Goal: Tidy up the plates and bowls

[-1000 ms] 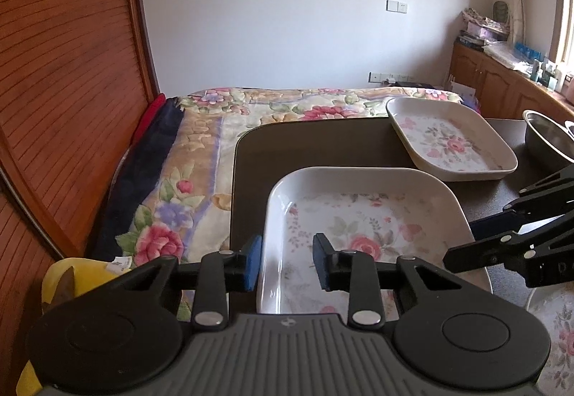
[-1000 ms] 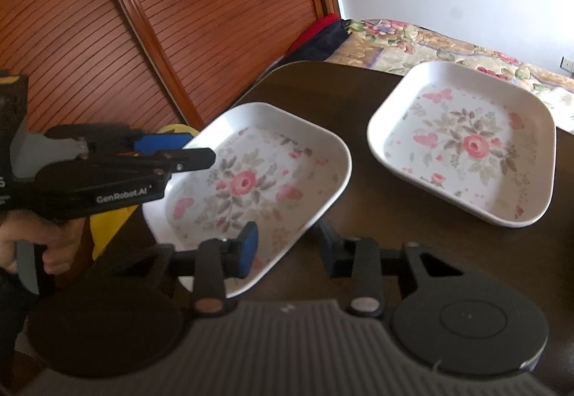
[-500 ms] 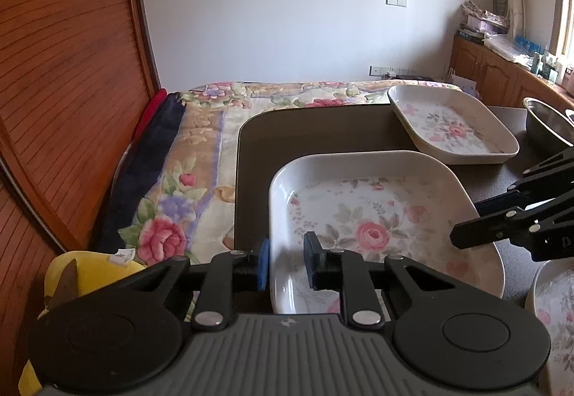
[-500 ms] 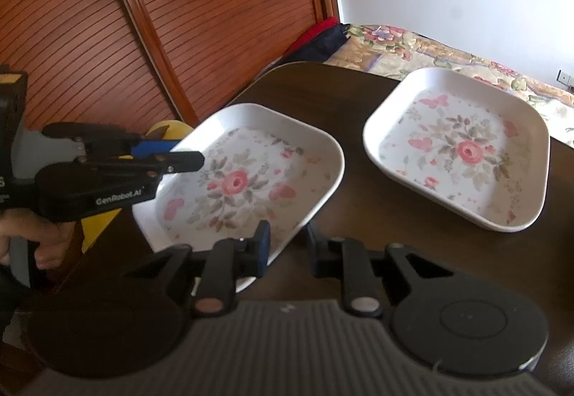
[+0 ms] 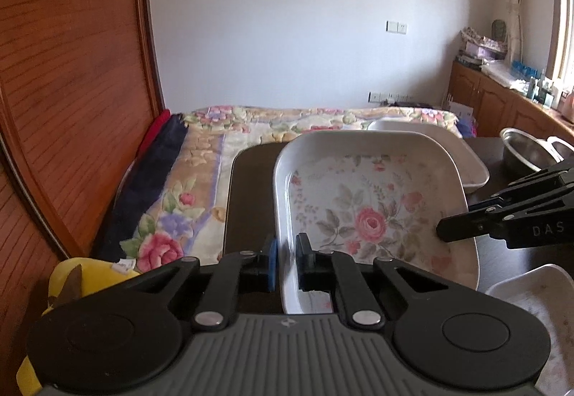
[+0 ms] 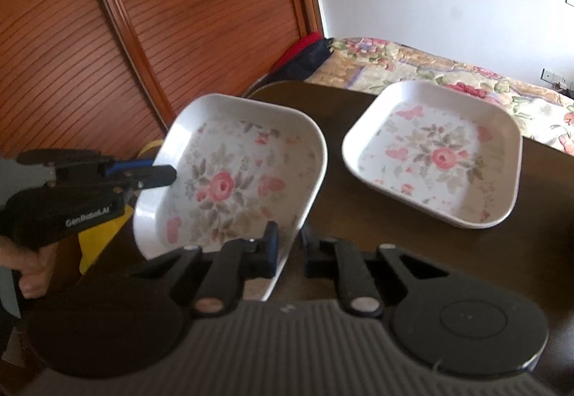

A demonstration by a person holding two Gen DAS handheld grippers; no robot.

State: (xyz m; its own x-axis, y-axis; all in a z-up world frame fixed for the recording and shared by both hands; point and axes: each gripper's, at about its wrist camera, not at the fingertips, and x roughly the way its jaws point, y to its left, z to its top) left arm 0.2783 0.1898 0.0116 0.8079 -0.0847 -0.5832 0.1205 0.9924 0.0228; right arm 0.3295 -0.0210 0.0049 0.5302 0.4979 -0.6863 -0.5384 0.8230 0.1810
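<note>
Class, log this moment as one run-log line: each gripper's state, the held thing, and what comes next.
left gripper: shut on near plate rim | right gripper: shut on same plate, opposite rim | far plate: on table | next: likely stack

Left gripper (image 5: pixel 286 257) fingers (image 5: pixel 271 261) clamped on floral plate (image 5: pixel 373 213) rim, plate tilted.

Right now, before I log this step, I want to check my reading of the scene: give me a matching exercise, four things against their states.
1 near floral dish
2 far floral dish
3 steel bowl
4 floral bedspread

A lies free on the dark table
B bare shiny metal
C spread out beyond the table
D rim clamped by the left gripper and the right gripper

Pairs: 1-D, 2-A, 3-B, 4-C
</note>
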